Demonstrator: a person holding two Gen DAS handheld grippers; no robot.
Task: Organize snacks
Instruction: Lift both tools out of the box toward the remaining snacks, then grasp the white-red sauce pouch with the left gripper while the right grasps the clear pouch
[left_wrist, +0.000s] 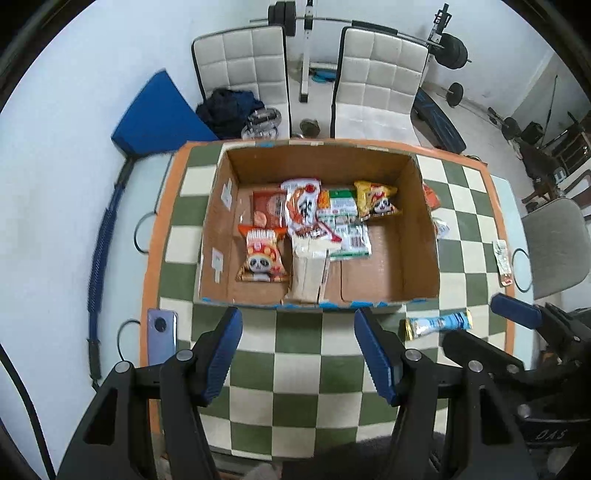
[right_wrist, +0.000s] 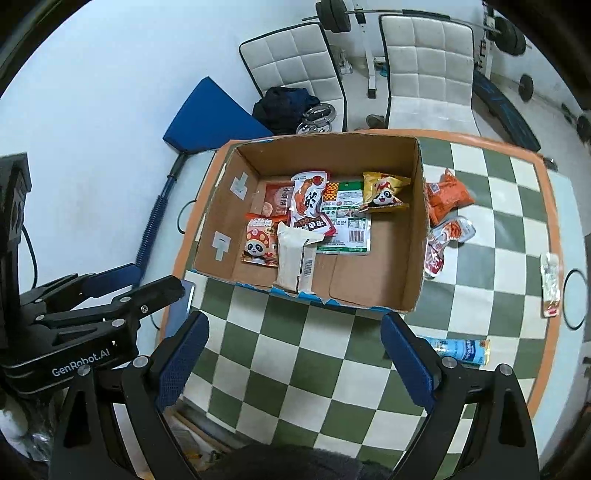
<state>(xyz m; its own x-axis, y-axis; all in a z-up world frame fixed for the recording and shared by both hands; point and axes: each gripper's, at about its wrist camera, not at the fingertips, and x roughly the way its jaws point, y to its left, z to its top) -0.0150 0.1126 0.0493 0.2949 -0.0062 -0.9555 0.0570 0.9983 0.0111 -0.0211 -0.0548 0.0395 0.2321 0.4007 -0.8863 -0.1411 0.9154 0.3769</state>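
Note:
An open cardboard box (left_wrist: 421, 229) (right_wrist: 415, 236) stands on the green-and-cream checkered table (left_wrist: 295, 354) (right_wrist: 314, 350). It holds several snack packets, among them a red panda packet (left_wrist: 260, 256) (right_wrist: 260, 245), a cream packet (left_wrist: 308, 266) (right_wrist: 295, 258) and a yellow panda packet (left_wrist: 376, 199) (right_wrist: 384, 192). Outside the box lie an orange packet (right_wrist: 448, 197), a red-and-white packet (right_wrist: 448, 236), a blue-and-white stick packet (left_wrist: 437, 323) (right_wrist: 460, 350) and a small white packet (left_wrist: 503, 262) (right_wrist: 550, 284). My left gripper (left_wrist: 299, 350) and my right gripper (right_wrist: 295, 354) are both open and empty, in front of the box.
A phone (left_wrist: 161, 334) lies at the table's front left edge. Two white chairs (left_wrist: 243, 70) (left_wrist: 380, 81) stand behind the table, a grey chair (left_wrist: 554, 243) to the right. A blue pad (left_wrist: 159, 110) and gym weights lie on the floor.

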